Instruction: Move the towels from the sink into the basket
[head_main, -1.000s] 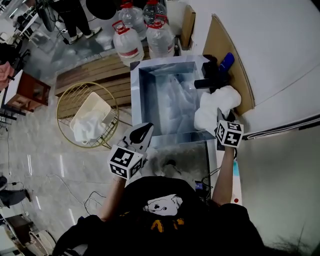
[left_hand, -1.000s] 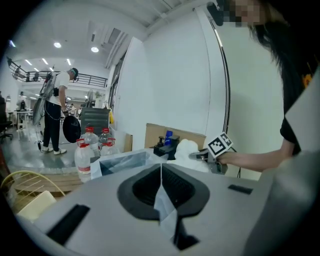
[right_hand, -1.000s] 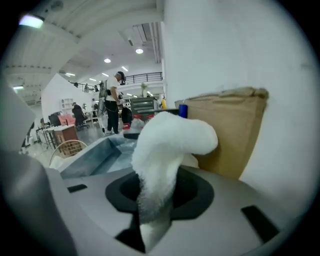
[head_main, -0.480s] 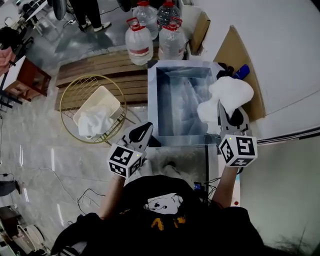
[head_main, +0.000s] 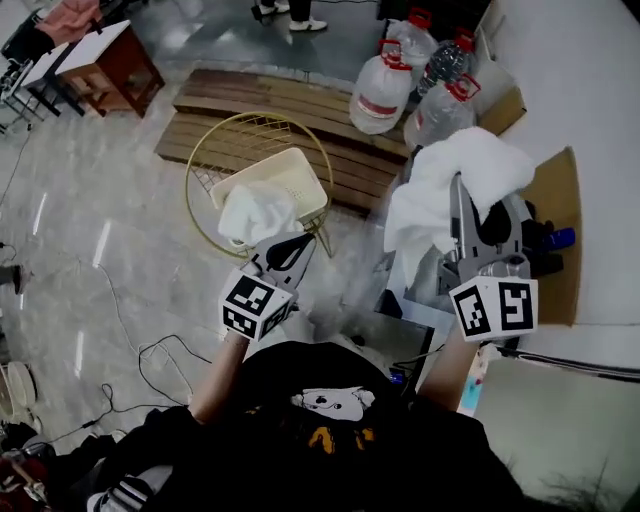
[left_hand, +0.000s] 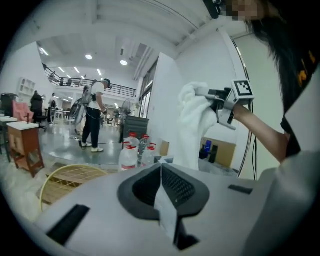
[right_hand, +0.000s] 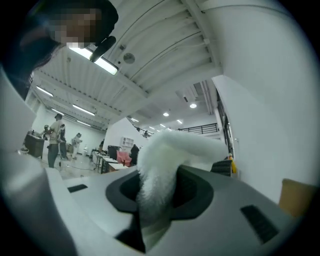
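While a white towel (head_main: 440, 185) is pinched in the right gripper (right_hand: 159, 197), the left gripper (left_hand: 162, 192) is held with its jaws brought fully together and nothing between them. In the right gripper view the jaws are seen drawn in on a thick fold of the cloth, which is squeezed between the pads and bulges out above them. From the head view this towel is seen lifted in the air at the right, draped over the front of that gripper, beside a cardboard sheet (head_main: 555, 200). A round wire basket (head_main: 205, 160) is set on the floor to the left, with a cream tub (head_main: 290, 175) inside it, and a second towel (head_main: 255, 212) is crumpled in that tub. The tips of the left gripper are pointed toward the basket's near edge. Water bottles (head_main: 385, 90) are stood beyond the basket, next to wooden slats (head_main: 250, 100).
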